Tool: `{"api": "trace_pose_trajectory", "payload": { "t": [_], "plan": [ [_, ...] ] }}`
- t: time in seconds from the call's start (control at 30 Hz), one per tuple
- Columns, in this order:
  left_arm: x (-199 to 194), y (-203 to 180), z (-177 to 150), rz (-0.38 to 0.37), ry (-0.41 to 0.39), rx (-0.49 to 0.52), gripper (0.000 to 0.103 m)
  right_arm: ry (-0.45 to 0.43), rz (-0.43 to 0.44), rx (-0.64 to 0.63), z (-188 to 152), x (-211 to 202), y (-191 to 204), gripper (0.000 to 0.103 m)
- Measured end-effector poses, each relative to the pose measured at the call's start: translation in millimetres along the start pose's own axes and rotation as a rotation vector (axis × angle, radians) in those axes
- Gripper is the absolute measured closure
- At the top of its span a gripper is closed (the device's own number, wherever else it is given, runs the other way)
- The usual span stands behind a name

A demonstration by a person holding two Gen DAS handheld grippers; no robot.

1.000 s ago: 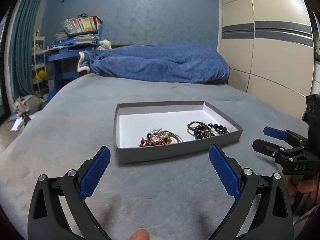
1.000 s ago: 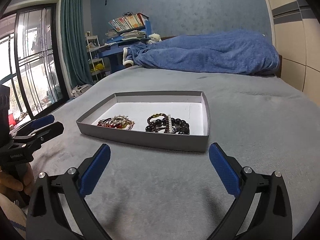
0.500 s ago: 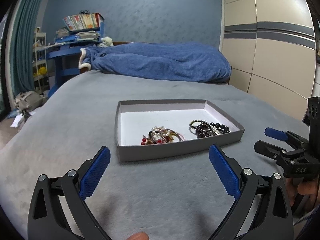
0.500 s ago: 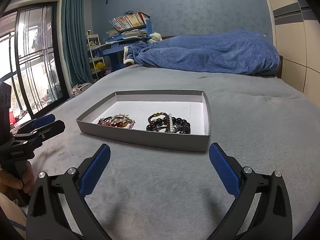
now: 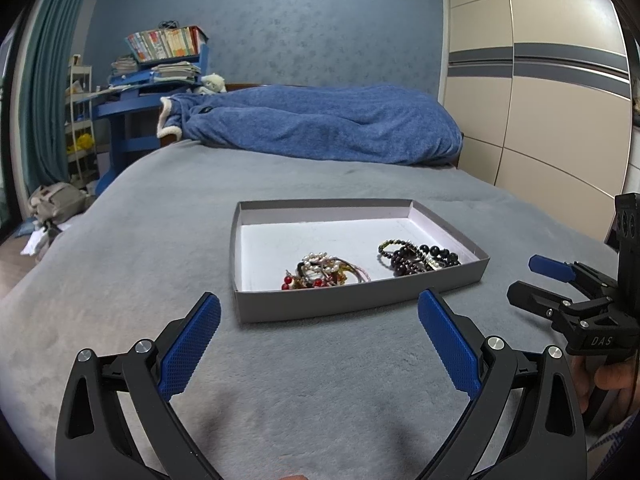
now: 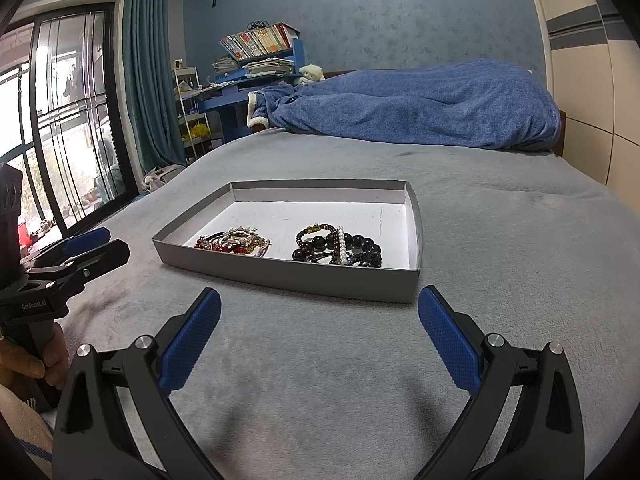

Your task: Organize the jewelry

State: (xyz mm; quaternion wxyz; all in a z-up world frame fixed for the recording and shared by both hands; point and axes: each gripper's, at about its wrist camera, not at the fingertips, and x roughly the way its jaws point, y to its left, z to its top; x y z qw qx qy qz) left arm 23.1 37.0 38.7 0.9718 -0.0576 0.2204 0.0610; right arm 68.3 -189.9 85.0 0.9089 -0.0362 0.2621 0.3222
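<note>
From the left wrist view, the shallow grey cardboard tray with a white floor (image 5: 356,306) lies on the grey plush bedspread (image 5: 160,240), just ahead of the left gripper (image 5: 319,320), whose blue-padded fingers are spread wide and hold nothing. Inside the tray sit two separate heaps: a tangle of pearl, red-bead and gold-thread bracelets (image 5: 322,270) toward the near left, and a cluster of dark round-bead bracelets (image 5: 416,256) toward the right. No jewelry shows on the bedspread outside the tray, so I judge the gathering and rough sorting largely done; what may be left is untangling each heap, though the pieces are too small to tell apart. The right gripper (image 5: 532,280) hovers at the right edge, apart from the tray, its fingers parted and empty. A rumpled blue fleece blanket (image 5: 320,124), a blue desk stacked with books (image 5: 160,64) and a beige wardrobe with grey stripes (image 5: 540,100) stand well behind.

From the right wrist view, the right gripper (image 6: 319,320) is released above bare bedspread, near the tray's front wall (image 6: 288,276). The dark beads (image 6: 340,246) lie nearer its side, the pearl tangle (image 6: 236,242) to their left. The left gripper (image 6: 96,246) waits open at the left. Nothing blocks either approach; only the tray's low wall must be cleared when reaching in.
</note>
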Motion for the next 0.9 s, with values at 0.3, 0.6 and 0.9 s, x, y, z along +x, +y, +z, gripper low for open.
{"api": "trace_pose_trajectory", "payload": {
  "t": [0.3,0.6,0.9],
  "plan": [
    [-0.1,0.1,0.0,0.000,0.000,-0.001,0.005,0.000,0.000,-0.001,0.2,-0.1,0.1,0.005],
    [-0.2,0.2,0.2,0.000,0.000,-0.001,0.005,0.001,0.000,-0.001,0.5,-0.3,0.0,0.005],
    [0.9,0.2,-0.9,0.000,0.004,-0.003,0.005,0.002,0.000,0.001,-0.1,-0.7,1.0,0.005]
  ]
}}
